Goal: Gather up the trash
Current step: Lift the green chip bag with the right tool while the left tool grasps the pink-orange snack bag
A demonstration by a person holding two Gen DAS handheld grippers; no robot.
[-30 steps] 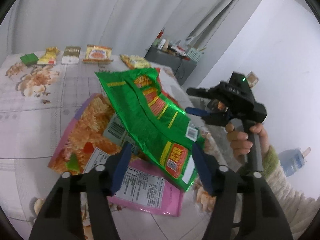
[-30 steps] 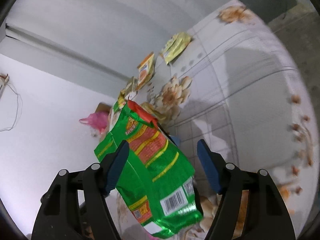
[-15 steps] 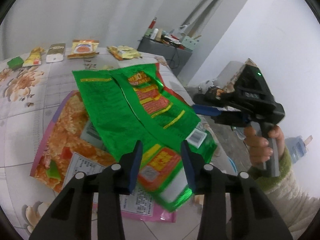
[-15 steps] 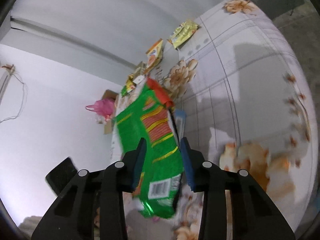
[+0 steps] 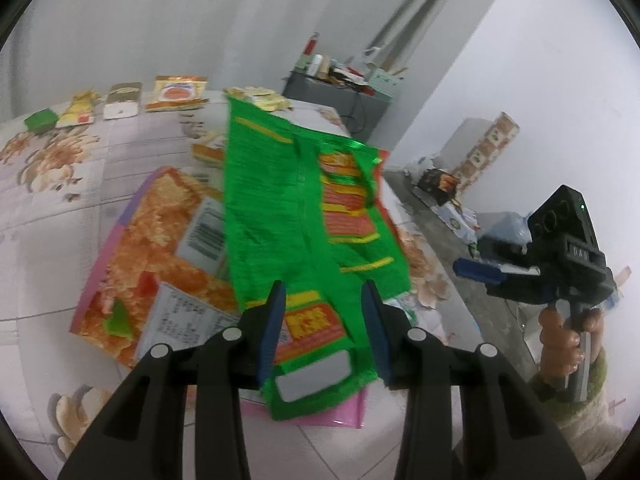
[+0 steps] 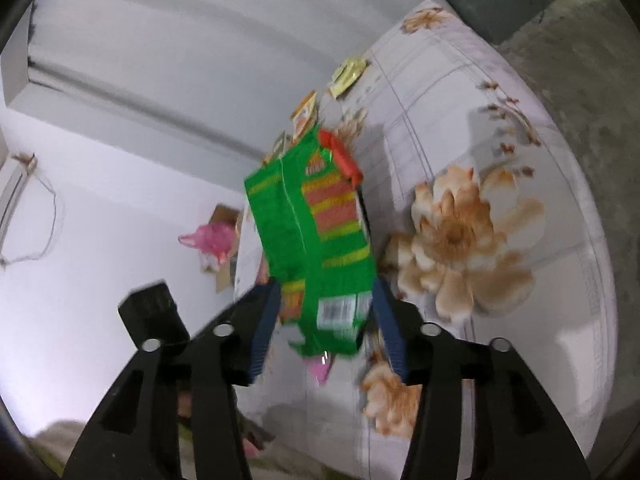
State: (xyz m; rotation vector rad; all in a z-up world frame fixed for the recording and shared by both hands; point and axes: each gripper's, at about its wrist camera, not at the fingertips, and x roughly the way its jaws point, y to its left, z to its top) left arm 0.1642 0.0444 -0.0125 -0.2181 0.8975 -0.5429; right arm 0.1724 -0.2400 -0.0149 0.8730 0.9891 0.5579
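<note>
Lying between the left tongs (image 5: 323,322), the green wrapper (image 5: 304,216) ran lengthwise away from them above the bench (image 5: 48,208); neither tongs' grip state could be determined; right tongs (image 5: 478,271) stood apart.

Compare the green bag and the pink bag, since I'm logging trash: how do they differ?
The green bag is raised off the table, between the left gripper fingers; the pink bag lies flat beneath it. The green bag looks narrower, the pink bag wider. Both are printed snack wrappers.
</note>
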